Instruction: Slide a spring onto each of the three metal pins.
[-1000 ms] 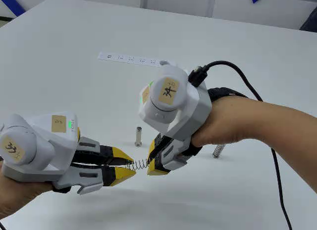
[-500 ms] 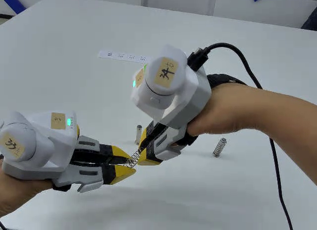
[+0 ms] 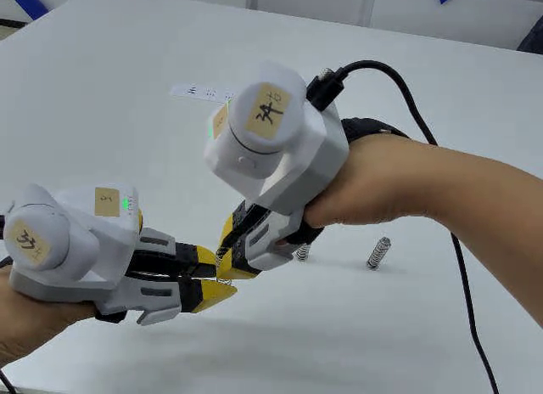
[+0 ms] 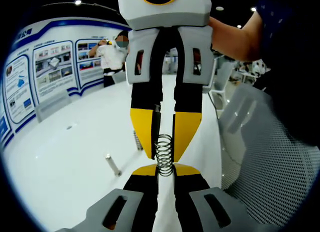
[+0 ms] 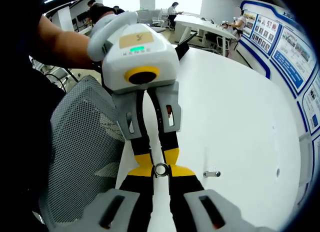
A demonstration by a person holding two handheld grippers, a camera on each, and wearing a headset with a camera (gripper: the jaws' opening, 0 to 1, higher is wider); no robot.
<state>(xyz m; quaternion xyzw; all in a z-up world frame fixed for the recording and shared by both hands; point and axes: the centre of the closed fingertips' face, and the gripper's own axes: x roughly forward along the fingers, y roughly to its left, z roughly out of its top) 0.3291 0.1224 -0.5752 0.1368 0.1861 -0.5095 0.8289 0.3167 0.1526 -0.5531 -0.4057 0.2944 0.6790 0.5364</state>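
The right tongs [image 3: 227,256] swung left and down until their tips all but met the left tongs [image 3: 210,277]. The spring [image 4: 164,154] that had spanned an open gap between them ended up squeezed short. A second spring [image 3: 302,253] came into sight on the bench [image 3: 102,88] just behind the right tongs.

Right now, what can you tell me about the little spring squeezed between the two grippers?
The spring is a small coil of thin, shiny silver wire with evenly spaced loops and a hollow middle. Seen end-on in the right gripper view, it shows as a ring. It looks straight. One end sits pinched between the yellow tips of the left gripper, the other between the yellow tips of the right gripper, so it bridges the two, tip to tip. Nothing else touches it.
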